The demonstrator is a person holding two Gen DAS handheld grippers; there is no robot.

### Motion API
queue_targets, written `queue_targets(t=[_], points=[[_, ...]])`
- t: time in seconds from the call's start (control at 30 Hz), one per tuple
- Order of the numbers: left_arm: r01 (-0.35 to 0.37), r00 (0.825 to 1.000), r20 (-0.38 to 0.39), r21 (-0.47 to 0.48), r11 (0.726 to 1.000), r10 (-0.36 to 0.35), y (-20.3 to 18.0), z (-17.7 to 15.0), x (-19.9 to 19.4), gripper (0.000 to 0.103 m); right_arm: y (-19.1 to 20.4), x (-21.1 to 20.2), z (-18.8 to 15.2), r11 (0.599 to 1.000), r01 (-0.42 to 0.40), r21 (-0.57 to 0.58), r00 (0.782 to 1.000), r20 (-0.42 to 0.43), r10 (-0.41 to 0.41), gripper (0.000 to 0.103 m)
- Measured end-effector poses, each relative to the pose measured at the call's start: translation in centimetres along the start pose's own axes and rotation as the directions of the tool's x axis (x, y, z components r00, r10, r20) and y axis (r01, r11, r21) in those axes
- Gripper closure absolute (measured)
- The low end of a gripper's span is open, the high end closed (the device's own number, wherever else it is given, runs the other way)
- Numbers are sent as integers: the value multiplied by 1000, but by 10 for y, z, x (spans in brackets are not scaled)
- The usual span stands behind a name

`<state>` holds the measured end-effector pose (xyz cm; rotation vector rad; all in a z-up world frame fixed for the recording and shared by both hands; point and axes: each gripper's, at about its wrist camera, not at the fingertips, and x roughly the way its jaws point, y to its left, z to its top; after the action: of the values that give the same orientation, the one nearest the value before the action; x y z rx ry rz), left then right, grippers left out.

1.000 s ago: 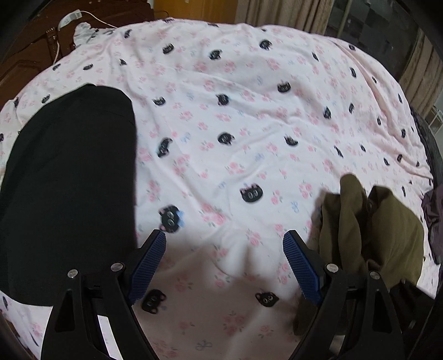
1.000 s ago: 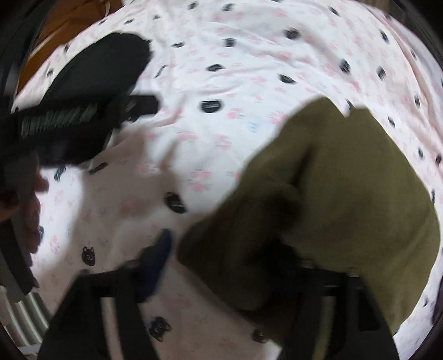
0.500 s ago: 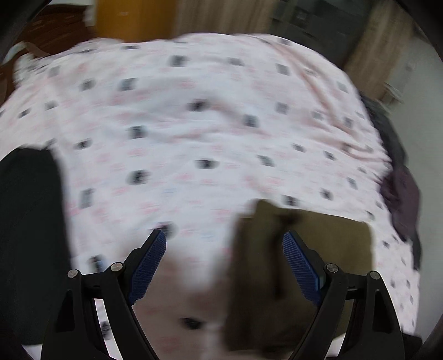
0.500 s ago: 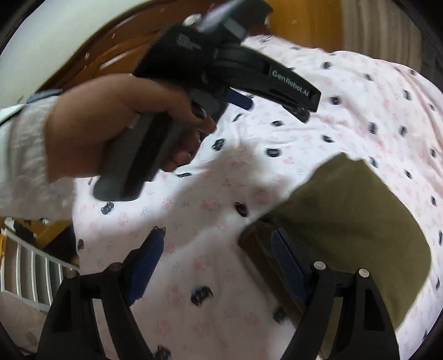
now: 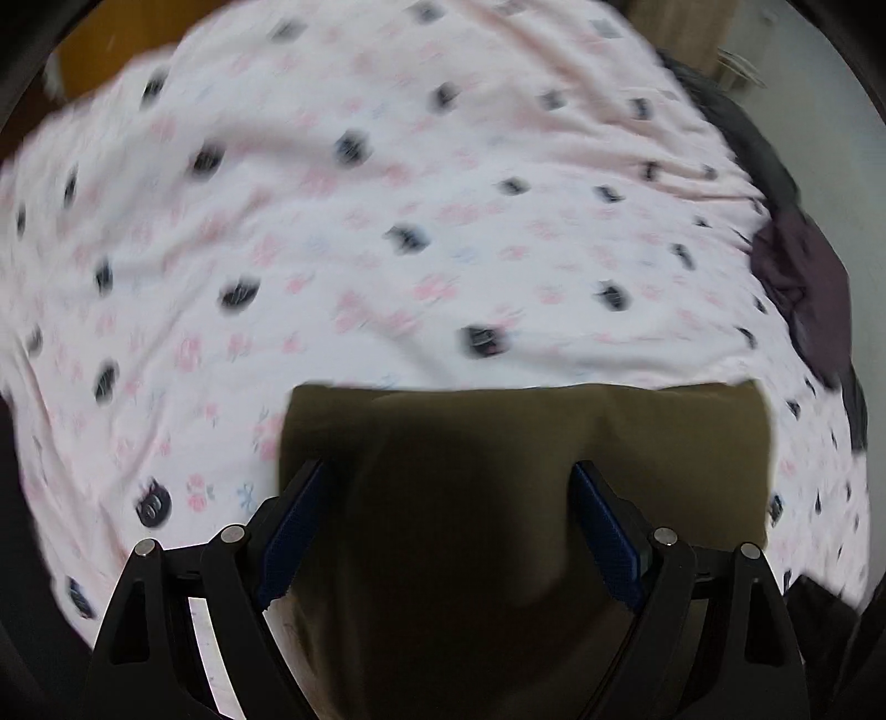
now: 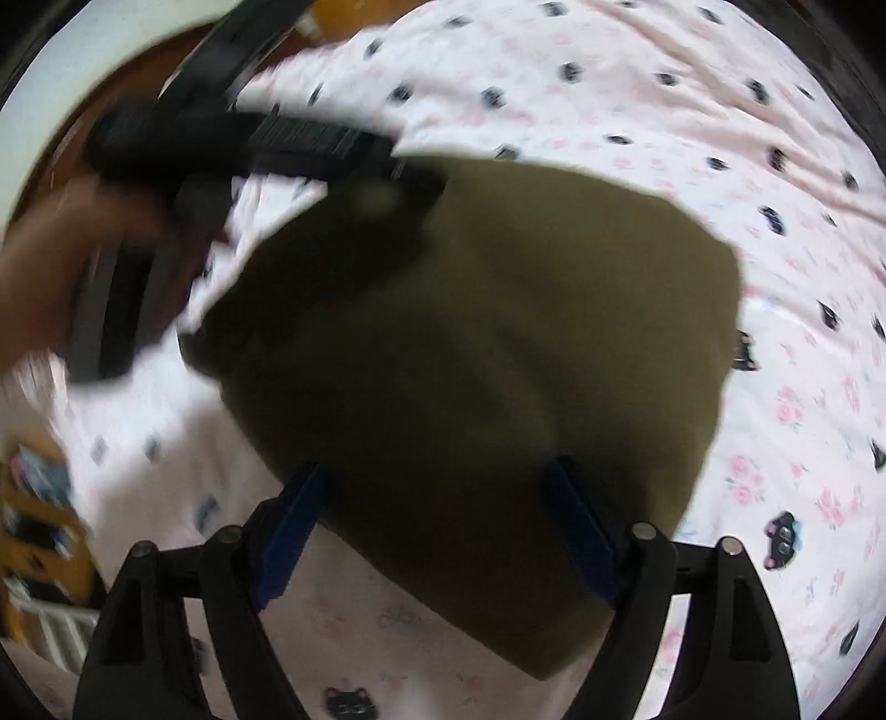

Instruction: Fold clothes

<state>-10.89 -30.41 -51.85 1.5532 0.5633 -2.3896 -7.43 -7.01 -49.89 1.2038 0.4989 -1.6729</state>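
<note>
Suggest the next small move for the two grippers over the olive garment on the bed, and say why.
Probably lower both and close on the cloth. The olive garment lies spread on the pink sheet; the left gripper and right gripper each hover above it, jaws opening, blue pads not pressing any cloth. Neither has a hold yet, so a fold cannot start.

Below me lies a pink bedsheet [image 5: 387,183] printed with black cat faces and pink flowers; it is wrinkled and covers the bed. At its far right edge I see a heap of dark grey and purple fabric [image 5: 803,277]. Beyond the sheet stand an orange-brown surface [image 5: 105,50] and beige curtains [image 5: 681,27].
</note>
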Motion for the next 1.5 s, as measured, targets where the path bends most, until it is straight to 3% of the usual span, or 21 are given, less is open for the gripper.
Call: queue_targets(t=[0.07, 0.13, 0.2, 0.3, 0.37, 0.5, 0.6, 0.73, 0.8, 0.93, 1.0, 1.07, 1.13, 1.23, 1.3, 1.37, 1.43, 1.5], points=[[21, 999, -23, -32, 999, -22, 12, -6, 10, 10, 10, 16, -8, 998, 24, -56, 999, -22, -26, 5], [17, 1000, -4, -31, 999, -17, 12, -11, 8, 11, 21, 25, -10, 987, 75, -142, 995, -52, -83, 3], [-10, 999, 51, -11, 1000, 10, 5, -13, -11, 12, 24, 15, -4, 986, 76, -151, 995, -46, -84, 3], [-44, 978, 203, 35, 998, 36, -12, -27, -63, 12, 9, -19, 4, 999, 3, -36, 999, 55, -1, 5], [-45, 966, 258, 56, 997, 29, -21, -39, -89, 11, -1, -40, 9, 1000, -12, 15, 991, 131, 10, 4], [-45, 981, 195, 120, 992, 20, -41, -70, -93, 11, -22, -60, 22, 997, 3, 71, 976, 215, -18, 4], [-123, 989, 95, 142, 982, 110, -39, -95, -63, 11, -38, -48, 39, 997, 35, 75, 979, 199, -50, 4], [-211, 977, -13, 65, 975, 212, -3, -112, -30, 11, -51, -25, 56, 994, 79, 75, 980, 175, -91, 4], [-176, 984, -44, -23, 984, 175, 24, -121, -24, 8, -62, -7, 70, 992, 110, 64, 982, 146, -118, 4], [-167, 985, -44, -39, 985, 166, 35, -127, -24, 6, -77, 9, 66, 982, 182, 58, 979, 78, -186, 3], [-190, 981, -34, -16, 982, 189, 24, -121, -31, 6, -82, 5, 63, 984, 160, 74, 983, 81, -166, 4], [-196, 981, 0, -3, 981, 196, 14, -112, -43, 6, -92, -6, 55, 985, 78, 154, 989, 114, -96, 4], [-143, 988, 63, -16, 990, 144, 9, -102, -61, 6, -103, -18, 46, 972, -11, 234, 988, 153, -26, 4], [-81, 990, 116, 2, 997, 81, 11, -85, -76, 6, -131, -23, 20, 904, -149, 401, 980, 179, 82, 4], [-22, 997, 74, 12, 1000, 21, 21, -77, -66, 5, -150, -17, -3, 841, -221, 494, 972, 187, 146, 4], [89, 996, -15, -15, 996, -89, 38, -72, -45, 5, -160, -9, -19, 792, -283, 541, 958, 200, 205, 4], [159, 979, -115, -68, 985, -166, 55, -70, -21, 5, -166, 1, -31, 752, -337, 567, 942, 213, 261, 4], [207, 960, -170, -106, 973, -222, 68, -71, -4, 5, -165, 10, -34, 748, -354, 562, 935, 199, 294, 4]])
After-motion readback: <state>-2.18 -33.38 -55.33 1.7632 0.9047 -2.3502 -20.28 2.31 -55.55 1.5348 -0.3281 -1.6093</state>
